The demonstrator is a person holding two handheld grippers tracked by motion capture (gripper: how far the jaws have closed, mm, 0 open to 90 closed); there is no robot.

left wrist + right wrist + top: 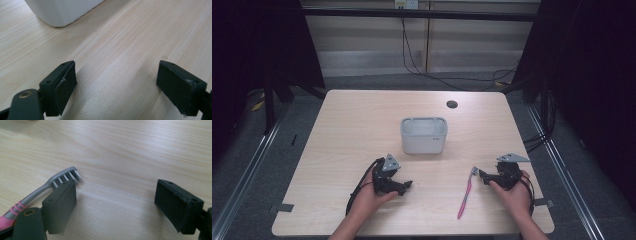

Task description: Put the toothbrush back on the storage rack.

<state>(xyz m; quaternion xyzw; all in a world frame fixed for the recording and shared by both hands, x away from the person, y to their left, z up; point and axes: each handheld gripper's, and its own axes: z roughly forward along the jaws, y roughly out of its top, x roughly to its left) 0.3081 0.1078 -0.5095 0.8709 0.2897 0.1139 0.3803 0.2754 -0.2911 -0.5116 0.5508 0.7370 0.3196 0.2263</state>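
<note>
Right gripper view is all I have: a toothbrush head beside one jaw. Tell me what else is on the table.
Observer: A white tub stands mid-table, past both hands.
Operator: Give me the full toothbrush.
Observer: The toothbrush has a pink handle that runs back toward the table's near edge, lying flat beside the right tongs.
Operator: Report the other hand.
Observer: The left tongs are open over bare wood, with nothing between the jaws and a corner of the tub ahead.
</note>
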